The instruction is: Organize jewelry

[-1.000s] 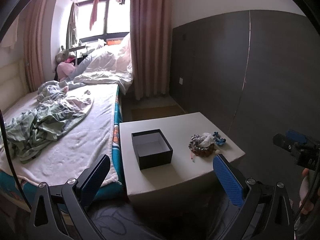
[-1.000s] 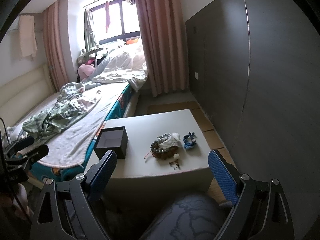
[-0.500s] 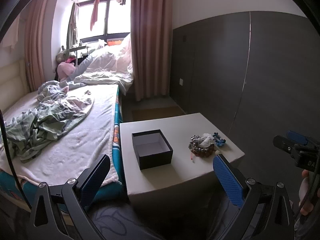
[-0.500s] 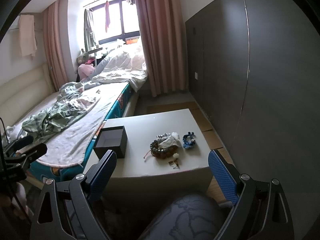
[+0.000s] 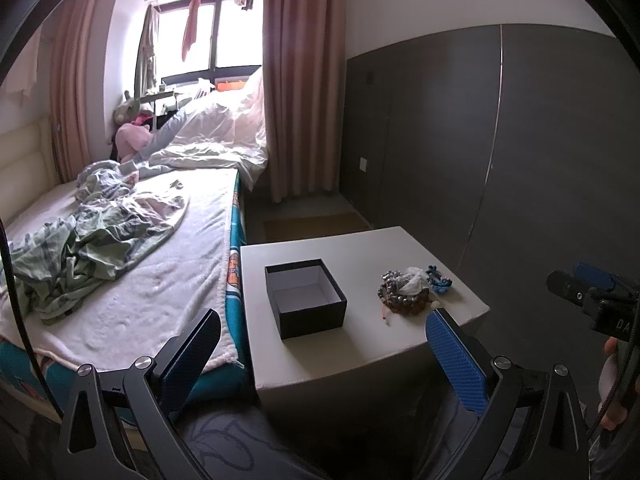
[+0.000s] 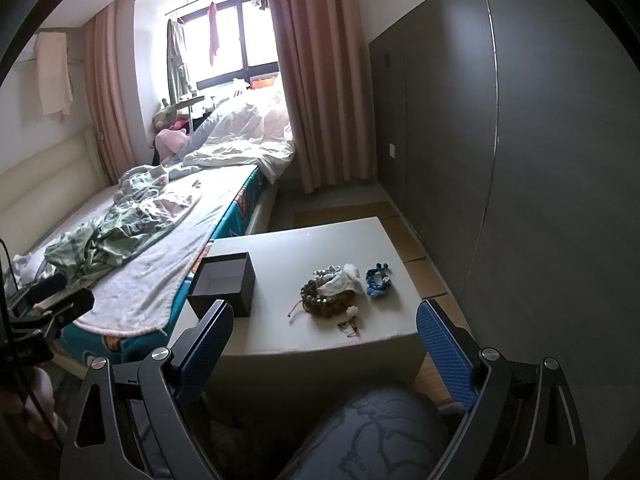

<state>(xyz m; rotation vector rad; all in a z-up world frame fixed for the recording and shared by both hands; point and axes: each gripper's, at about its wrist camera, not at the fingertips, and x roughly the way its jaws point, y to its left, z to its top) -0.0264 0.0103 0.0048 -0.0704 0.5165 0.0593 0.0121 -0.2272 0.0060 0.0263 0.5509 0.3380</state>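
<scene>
An open, empty black box (image 5: 306, 297) (image 6: 224, 283) stands on the left part of a white bedside table (image 5: 360, 344) (image 6: 320, 240). To its right lies a pile of bead bracelets with a white piece on top (image 5: 404, 290) (image 6: 330, 291). A blue braided bracelet (image 5: 438, 279) (image 6: 377, 279) lies just right of the pile. A small pendant (image 6: 349, 323) lies near the table's front edge. My left gripper (image 5: 320, 354) is open and empty, short of the table. My right gripper (image 6: 324, 346) is open and empty, also short of the table.
A bed (image 5: 152, 264) with a white blanket and crumpled green clothes runs along the table's left side. A dark panelled wall (image 5: 500, 160) stands close on the right. Curtains and a window are at the back. A patterned knee (image 6: 380, 432) shows below the right gripper.
Both grippers have drifted only slightly; the table, box and jewelry have not moved, and both grippers stay open.
</scene>
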